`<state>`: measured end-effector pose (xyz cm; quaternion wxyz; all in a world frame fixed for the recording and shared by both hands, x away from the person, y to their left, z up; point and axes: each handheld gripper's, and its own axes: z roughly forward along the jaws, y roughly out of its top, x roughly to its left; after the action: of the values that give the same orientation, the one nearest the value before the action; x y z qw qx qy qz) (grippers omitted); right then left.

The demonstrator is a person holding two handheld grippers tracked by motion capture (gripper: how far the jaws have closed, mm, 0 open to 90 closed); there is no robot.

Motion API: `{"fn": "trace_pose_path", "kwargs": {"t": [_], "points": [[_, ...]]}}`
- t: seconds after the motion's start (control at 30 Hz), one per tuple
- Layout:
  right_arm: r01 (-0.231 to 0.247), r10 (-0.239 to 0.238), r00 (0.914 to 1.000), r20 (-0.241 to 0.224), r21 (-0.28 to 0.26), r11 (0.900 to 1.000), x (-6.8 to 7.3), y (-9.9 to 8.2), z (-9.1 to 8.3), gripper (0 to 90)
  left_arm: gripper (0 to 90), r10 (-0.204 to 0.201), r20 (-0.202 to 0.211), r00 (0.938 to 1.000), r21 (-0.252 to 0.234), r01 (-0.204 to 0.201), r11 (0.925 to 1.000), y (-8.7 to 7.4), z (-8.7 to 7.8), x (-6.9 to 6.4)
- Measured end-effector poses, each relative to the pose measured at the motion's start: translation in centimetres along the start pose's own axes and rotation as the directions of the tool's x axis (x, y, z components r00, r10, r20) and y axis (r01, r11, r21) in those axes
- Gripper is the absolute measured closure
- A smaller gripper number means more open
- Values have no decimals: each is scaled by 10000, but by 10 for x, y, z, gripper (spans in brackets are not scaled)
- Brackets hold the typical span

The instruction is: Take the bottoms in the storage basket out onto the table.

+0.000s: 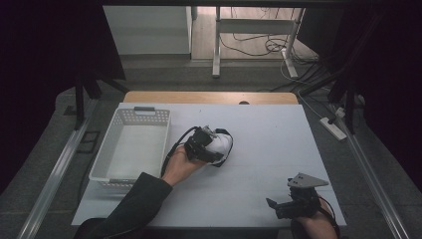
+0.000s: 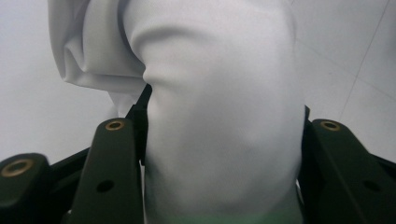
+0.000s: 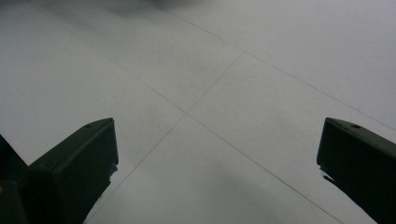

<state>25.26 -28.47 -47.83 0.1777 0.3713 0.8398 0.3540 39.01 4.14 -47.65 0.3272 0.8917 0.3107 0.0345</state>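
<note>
While the left tool (image 1: 211,143) clamped a bunched white cloth (image 1: 221,144) mid-worktop (image 1: 268,129), just right of the white basket (image 1: 130,149), the right tool (image 1: 293,203) rested open near the front edge.

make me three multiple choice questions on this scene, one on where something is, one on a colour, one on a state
1. Where is the basket on the table?
A. its left side
B. its right side
C. its near right corner

2. What colour is the cloth in the left tongs?
A. red
B. white
C. black

3. How do the right tongs stand?
A. shut on the cloth
B. shut on the basket rim
C. open, holding nothing

Answers:
1. A, the high view shows it left of the hand.
2. B, the left gripper view shows white fabric between the jaws.
3. C, the right gripper view shows jaws wide apart over bare table.
</note>
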Motion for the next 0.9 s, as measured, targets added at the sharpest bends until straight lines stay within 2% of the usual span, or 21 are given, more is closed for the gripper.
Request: {"fn": "trace_pose_path", "kwargs": {"t": [0.13, 0.37, 0.5, 0.67, 0.77, 0.9], "points": [[7, -7, 10000, 2, 1, 10000, 0, 0, 0, 0, 490, 62, -72, 10000, 208, -61, 9998, -3, 10, -1], [28, -28, 10000, 7, 9, 10000, 0, 0, 0, 0, 481, -64, -171, 9998, 530, 73, 9986, -10, 26, 4], [28, -28, 10000, 4, 14, 10000, 0, 0, 0, 0, 478, -289, -8, 9996, 428, 289, 9987, -12, 27, 8], [31, -31, 10000, 0, 8, 10000, 0, 0, 0, 0, 466, -326, 124, 9994, 353, 322, 9989, -15, 29, 11], [30, -30, 10000, -1, 19, 10000, 0, 0, 0, 0, 452, -21, 161, 9999, 355, 15, 9994, -16, 30, 12], [41, -41, 10000, -3, 33, 10000, 0, 0, 0, 0, 433, 318, 9, 9995, 357, -318, 9989, -17, 33, 10]]}}
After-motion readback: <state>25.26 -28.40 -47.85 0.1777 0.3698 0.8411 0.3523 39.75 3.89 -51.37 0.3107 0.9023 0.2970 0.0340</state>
